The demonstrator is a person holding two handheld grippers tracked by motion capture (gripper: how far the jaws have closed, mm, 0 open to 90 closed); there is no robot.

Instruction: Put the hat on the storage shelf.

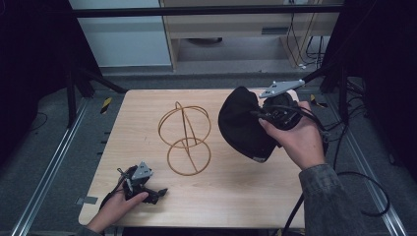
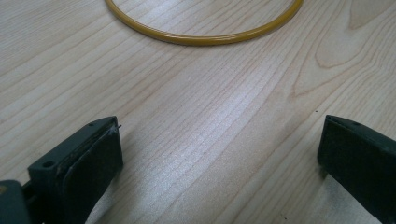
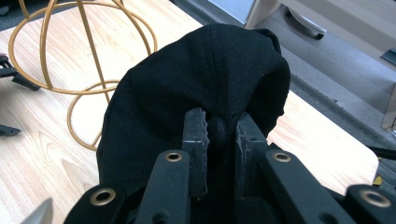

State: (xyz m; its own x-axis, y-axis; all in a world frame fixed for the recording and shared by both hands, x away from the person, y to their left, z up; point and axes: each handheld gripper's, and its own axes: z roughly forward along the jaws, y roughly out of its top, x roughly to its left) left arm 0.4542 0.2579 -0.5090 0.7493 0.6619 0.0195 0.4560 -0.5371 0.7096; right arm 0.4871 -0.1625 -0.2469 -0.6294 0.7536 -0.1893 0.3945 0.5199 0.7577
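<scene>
Wooden table [image 1: 221,196]; right claw [image 3: 219,133] pinching black cap [image 3: 196,79] beside gold wire stand [image 1: 185,138].

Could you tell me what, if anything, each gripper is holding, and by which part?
The right gripper pinches a fold of the black cap. The left gripper is open, holding nothing.

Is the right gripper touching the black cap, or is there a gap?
Touching. In the right gripper view the right gripper has its jaws closed on a fold of the black cap, with the cloth pinched between both pads.
</scene>
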